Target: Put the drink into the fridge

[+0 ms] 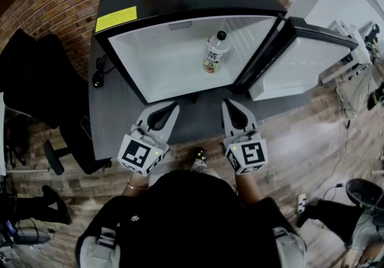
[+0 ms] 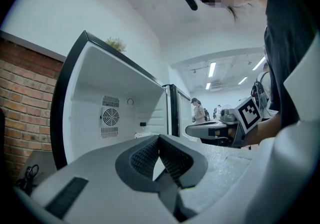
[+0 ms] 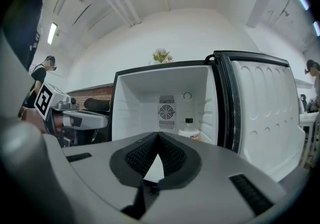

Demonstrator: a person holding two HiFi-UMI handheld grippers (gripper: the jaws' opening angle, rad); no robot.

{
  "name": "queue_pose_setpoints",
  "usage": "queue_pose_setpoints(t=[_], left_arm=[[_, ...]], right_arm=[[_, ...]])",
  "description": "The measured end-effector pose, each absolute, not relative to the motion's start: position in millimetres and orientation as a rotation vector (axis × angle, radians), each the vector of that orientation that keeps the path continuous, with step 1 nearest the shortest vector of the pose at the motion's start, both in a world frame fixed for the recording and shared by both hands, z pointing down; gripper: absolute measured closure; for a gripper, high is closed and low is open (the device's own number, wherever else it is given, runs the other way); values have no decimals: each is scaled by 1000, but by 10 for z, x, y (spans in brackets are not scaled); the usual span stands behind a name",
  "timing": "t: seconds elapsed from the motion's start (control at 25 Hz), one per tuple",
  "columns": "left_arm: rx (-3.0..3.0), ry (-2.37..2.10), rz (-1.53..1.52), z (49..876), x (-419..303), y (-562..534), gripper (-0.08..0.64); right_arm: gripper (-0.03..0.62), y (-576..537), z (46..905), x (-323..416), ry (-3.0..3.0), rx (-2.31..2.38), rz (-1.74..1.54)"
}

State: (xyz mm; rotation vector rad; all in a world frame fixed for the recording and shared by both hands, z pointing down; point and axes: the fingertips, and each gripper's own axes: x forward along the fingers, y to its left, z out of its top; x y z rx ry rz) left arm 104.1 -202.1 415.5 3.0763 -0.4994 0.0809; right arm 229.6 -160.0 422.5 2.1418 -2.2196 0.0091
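Now, drink bottle [image 1: 215, 52] upright inside open fridge [image 1: 156, 64]; left gripper [image 1: 174, 105], right gripper [image 1: 227, 103] outside, jaws clenched, empty

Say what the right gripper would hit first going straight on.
The right gripper points into the open fridge: probably its back wall, though the bottle just right of that line might come first.

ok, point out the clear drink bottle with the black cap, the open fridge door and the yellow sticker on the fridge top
clear plastic drink bottle with black cap [image 1: 215, 54], head view, on its labelled body.
open white-lined fridge door [image 1: 303, 69], head view, on its inner panel.
yellow rectangular sticker [image 1: 116, 19], head view, its centre.
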Motion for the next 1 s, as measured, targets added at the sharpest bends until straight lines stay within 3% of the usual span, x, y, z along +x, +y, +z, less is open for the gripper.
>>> queue_pose_setpoints(t=[1.0], left_arm=[[3074,-519,87,4153,1056,-2008,561]], right_arm=[[594,-1594,4222,2307,-2235,2129,26]])
